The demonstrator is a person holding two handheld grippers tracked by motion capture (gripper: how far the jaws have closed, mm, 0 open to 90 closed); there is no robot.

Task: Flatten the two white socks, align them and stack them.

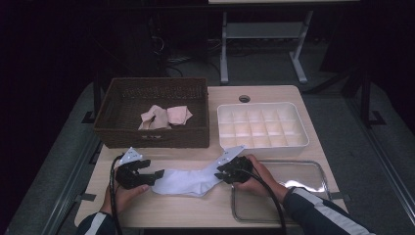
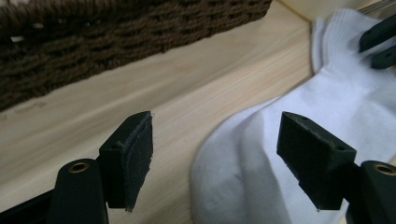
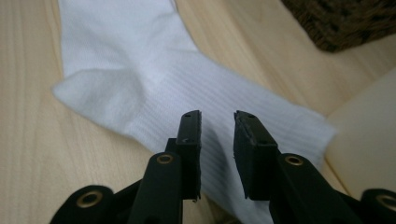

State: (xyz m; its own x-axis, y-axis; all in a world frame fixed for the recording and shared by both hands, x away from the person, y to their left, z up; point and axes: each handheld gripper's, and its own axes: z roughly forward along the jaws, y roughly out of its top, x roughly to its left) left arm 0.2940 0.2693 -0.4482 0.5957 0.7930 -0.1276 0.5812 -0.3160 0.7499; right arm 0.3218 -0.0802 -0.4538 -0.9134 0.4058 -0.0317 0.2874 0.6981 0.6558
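A white ribbed sock (image 1: 188,181) lies flat on the pale wood-grain table (image 1: 195,208), just in front of the dark woven wicker basket (image 1: 151,129), which holds crumpled pinkish cloths (image 1: 165,116). The left gripper (image 1: 154,178) is spread wide at the sock's rounded toe, gripping nothing. The right gripper (image 1: 221,171) hangs over the ribbed cuff, jaws narrowly parted, unclenched. Right of the sock sits a shiny metal tray (image 1: 293,193); behind that, a white plastic divided box (image 1: 262,127). Bare tabletop shows between sock and basket.
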